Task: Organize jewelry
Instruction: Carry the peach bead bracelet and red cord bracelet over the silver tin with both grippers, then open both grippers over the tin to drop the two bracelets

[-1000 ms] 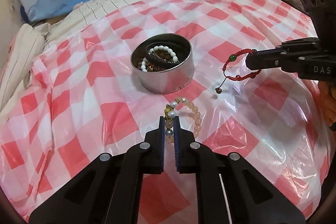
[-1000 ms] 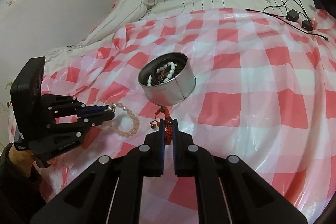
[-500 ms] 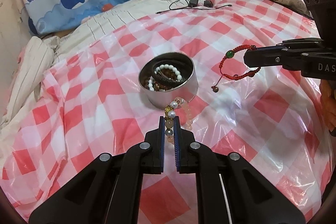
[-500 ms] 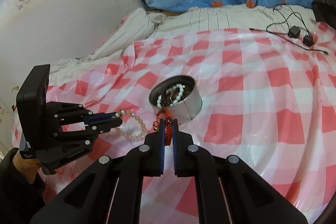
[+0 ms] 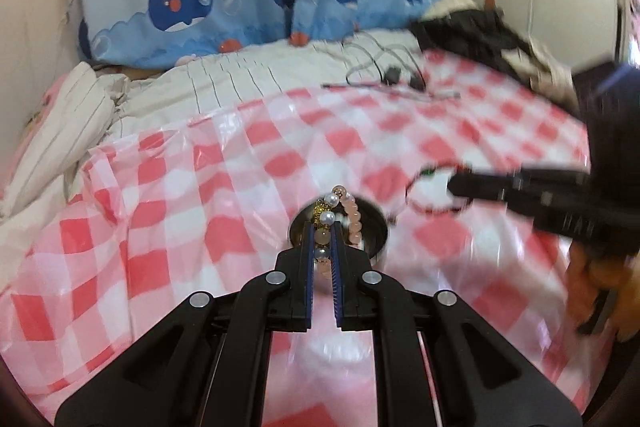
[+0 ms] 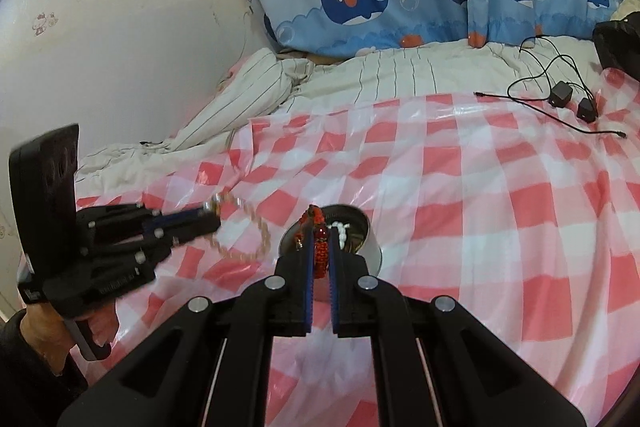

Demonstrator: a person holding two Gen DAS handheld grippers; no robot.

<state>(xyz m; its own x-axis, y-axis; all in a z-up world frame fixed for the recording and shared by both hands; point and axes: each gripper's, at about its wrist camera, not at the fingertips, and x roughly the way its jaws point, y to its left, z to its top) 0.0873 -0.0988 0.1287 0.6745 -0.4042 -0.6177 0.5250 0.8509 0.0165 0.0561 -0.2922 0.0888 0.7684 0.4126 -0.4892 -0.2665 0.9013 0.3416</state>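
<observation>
Bracelets are both up over the tin (image 6: 370, 239), bead one (image 5: 347, 217) pinched shut in the left tool (image 5: 323, 233), red cord (image 6: 320, 243) in the right tool (image 6: 319, 247), so dangling loops could snag the rim or drop outside.

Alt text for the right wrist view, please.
The right claw grips a red bracelet above a round tin on a checked sheet. At left, the left claw holds up a pink bead bracelet.
</observation>
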